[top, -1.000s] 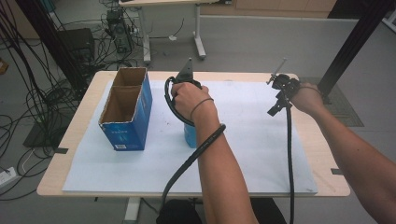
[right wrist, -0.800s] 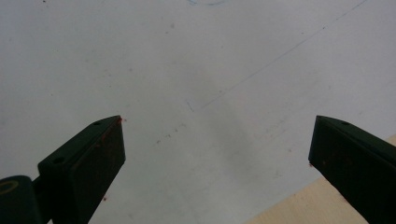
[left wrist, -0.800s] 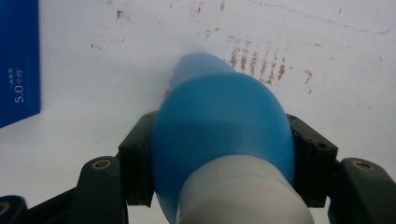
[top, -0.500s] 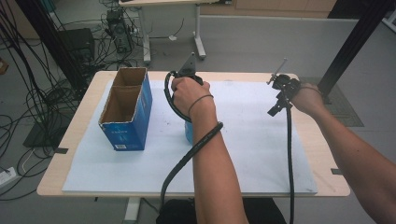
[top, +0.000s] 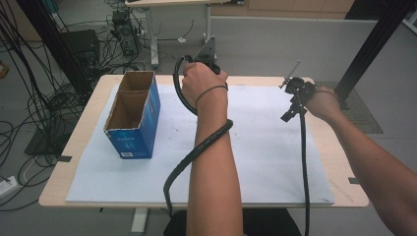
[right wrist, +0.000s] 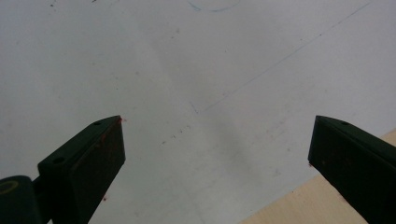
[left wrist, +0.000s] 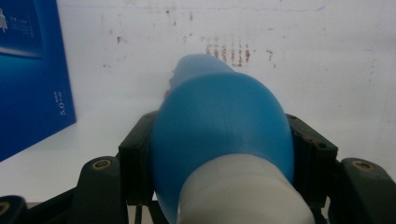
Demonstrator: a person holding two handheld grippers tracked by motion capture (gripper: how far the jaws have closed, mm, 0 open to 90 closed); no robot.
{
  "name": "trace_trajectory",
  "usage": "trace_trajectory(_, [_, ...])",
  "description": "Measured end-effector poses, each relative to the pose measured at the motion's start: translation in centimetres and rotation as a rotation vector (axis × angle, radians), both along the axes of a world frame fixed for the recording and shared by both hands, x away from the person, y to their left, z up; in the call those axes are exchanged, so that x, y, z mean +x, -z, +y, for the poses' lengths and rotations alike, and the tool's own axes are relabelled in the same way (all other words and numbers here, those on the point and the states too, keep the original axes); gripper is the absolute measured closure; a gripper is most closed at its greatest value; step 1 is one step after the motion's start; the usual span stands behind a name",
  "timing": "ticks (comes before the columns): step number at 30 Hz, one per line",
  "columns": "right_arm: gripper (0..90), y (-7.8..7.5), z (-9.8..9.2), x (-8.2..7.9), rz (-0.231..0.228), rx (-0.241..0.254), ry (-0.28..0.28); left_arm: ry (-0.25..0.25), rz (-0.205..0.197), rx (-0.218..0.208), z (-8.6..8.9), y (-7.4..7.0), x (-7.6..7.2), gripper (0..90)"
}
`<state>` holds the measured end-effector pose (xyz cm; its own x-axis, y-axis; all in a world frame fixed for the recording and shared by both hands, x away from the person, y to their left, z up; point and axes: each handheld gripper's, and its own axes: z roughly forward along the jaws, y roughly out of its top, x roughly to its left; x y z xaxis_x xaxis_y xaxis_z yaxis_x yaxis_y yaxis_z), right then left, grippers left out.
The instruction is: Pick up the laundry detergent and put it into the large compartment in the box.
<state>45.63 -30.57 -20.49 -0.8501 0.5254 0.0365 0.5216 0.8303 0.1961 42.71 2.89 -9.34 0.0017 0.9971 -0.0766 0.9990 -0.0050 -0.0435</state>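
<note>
- Left gripper (top: 209,54): seen in the high view in the person's left hand (top: 199,83), above the far middle of the table. In the left gripper view its two black jaws are clamped on a blue bottle (left wrist: 219,126), one pad against each side of the body.
- Blue bottle: blue body with a white cap end nearest the camera in the left gripper view. It is held clear of the white sheet (left wrist: 327,70), with the sheet showing beyond it. In the high view the hand and forearm cover it.
- Right gripper (top: 295,98): at the far right of the table in the high view, in the person's right hand (top: 322,101). In the right gripper view its jaws stand wide apart over the white sheet, with nothing between them.
- Blue box (top: 133,115): an open-topped carton on the left part of the sheet, in two compartments, both appearing empty. It is well apart from both grippers. Its blue side shows at the left edge of the left gripper view.
- Table (top: 339,162): light wooden top, its bare edge visible round the white sheet.
- Sheet condition: small marks and faint pen lines on the surface.
</note>
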Motion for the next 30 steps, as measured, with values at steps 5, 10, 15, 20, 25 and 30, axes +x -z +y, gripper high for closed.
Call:
trace_trajectory(5, [3.7, -0.3, 0.4, -0.2, -0.008, -0.01, -0.001, 0.036, -0.01, -0.01, 0.0, -1.9, -0.1, 37.6])
trace_trajectory(10, [3.9, -0.5, 0.6, -0.4, -0.008, -0.017, 0.006, 0.069, -0.019, -0.041, 0.8, -4.2, -0.3, 37.6])
trace_trajectory(15, [3.6, -1.0, 0.8, -0.5, -0.015, -0.021, 0.012, 0.103, -0.026, -0.052, 1.0, -6.3, -0.4, 37.6])
trace_trajectory(20, [3.7, -1.5, 1.3, -0.6, -0.023, -0.028, 0.015, 0.141, -0.047, -0.047, 0.8, -8.7, -0.7, 37.6])
trace_trajectory(25, [3.7, -1.9, 1.6, -0.6, -0.028, -0.034, 0.017, 0.159, -0.067, -0.035, 1.0, -11.6, -1.0, 37.6])
trace_trajectory(30, [3.7, -2.1, 2.1, -0.6, -0.034, -0.046, 0.02, 0.167, -0.086, -0.02, 0.9, -13.9, -1.3, 37.6])
